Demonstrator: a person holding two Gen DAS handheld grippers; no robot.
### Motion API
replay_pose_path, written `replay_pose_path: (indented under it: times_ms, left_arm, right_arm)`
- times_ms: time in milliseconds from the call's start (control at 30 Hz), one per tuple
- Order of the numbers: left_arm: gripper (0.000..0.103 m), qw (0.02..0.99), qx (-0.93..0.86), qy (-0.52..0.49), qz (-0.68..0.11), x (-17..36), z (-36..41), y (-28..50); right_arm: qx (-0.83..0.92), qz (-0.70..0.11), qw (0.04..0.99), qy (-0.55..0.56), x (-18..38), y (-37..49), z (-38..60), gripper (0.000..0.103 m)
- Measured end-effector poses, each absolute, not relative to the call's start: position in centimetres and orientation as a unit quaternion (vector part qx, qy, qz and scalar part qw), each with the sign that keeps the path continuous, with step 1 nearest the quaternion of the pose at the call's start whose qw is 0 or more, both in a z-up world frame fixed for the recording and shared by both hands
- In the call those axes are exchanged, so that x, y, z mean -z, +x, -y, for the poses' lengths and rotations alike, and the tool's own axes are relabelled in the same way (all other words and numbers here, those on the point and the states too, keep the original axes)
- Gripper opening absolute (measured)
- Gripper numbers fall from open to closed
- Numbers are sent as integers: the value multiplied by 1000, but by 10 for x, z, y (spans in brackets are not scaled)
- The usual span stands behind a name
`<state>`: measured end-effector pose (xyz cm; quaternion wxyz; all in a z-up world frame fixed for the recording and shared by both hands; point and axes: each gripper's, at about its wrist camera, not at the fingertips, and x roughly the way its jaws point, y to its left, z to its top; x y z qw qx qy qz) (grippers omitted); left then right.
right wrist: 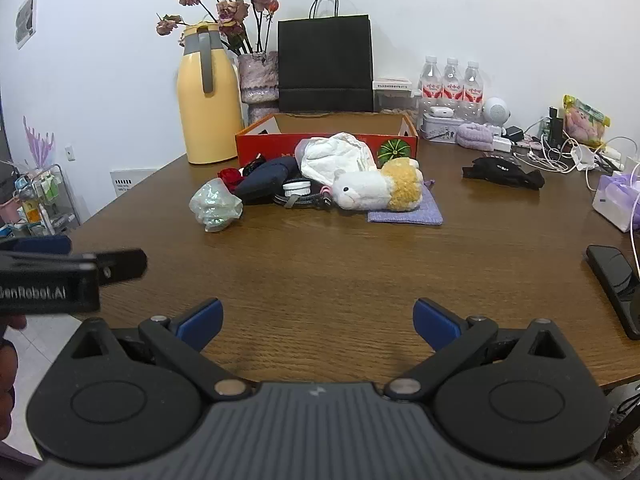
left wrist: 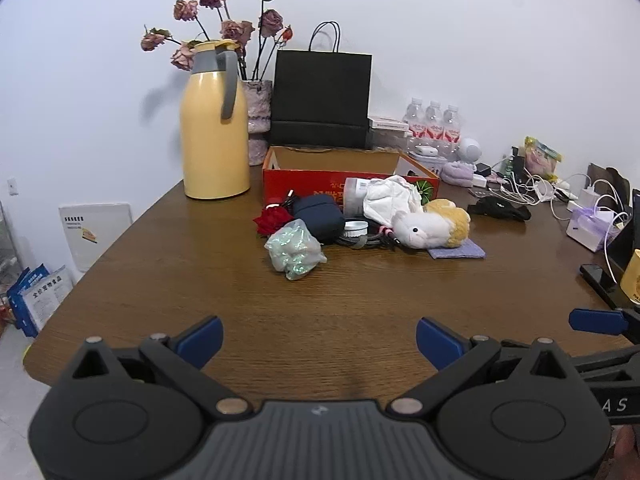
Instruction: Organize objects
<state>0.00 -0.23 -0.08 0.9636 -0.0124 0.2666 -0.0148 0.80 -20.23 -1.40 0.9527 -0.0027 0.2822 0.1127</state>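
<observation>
Both grippers, left (left wrist: 319, 338) and right (right wrist: 318, 320), are hovering wide-jawed over the table's (right wrist: 360, 280) near edge; clutter pile (right wrist: 320, 188) is sitting mid-table.

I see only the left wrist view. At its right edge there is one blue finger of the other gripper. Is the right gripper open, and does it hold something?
Observer: The right gripper is open. Between its fingers there is only bare table.
Operator: And the dark thing low at my right edge, what is it?
Observer: It is a black phone, lying flat near the table's right edge.
Operator: Is there anything on the floor to the left of the table?
Observer: Yes, a wire shelf rack stands there, full of small items.
</observation>
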Motion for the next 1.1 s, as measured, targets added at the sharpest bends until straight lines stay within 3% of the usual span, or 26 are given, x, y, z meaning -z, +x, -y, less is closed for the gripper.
replay_pose_path:
  times_ms: [500,767,1100]
  left_arm:
    - [103,965,3,1,-263,2,1,-1]
    - [103,956,-5,-8,-292,9,-3,9]
    - [103,957,-12,-6,-290,7,-6,14]
  right_arm:
    - [-98,-288,953,6,15,13,204,103]
    - [-101,-329,938,34,23,27,207,103]
    - [-97,-313,944,40,22,27,211,103]
